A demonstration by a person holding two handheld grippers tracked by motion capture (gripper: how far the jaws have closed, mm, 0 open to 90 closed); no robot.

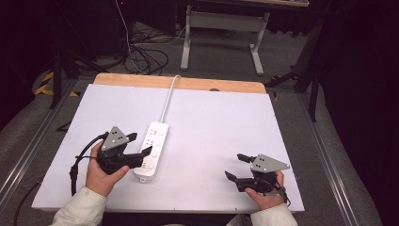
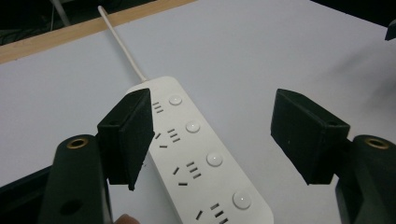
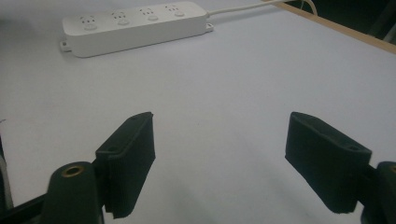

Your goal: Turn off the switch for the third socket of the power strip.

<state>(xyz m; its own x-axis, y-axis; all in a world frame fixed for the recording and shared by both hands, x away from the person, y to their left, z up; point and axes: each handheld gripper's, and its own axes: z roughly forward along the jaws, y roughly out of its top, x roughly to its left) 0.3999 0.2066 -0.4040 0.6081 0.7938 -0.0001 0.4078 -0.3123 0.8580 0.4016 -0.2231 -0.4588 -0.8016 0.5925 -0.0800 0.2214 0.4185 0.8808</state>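
Note:
A white power strip with several sockets and round buttons lies left of the middle of the white table top. Its white cord runs off over the far edge. My left gripper is open at the strip's left side. In the left gripper view the power strip runs between the wide jaws of the left gripper, close to the left one, and neither pad presses on it. My right gripper rests open near the front right with nothing between its jaws. Its own view has the right gripper over bare table and the power strip farther off.
A wooden strip borders the table's far edge. Beyond it, loose cables lie on the floor next to a grey desk frame. Metal rails flank the table on both sides.

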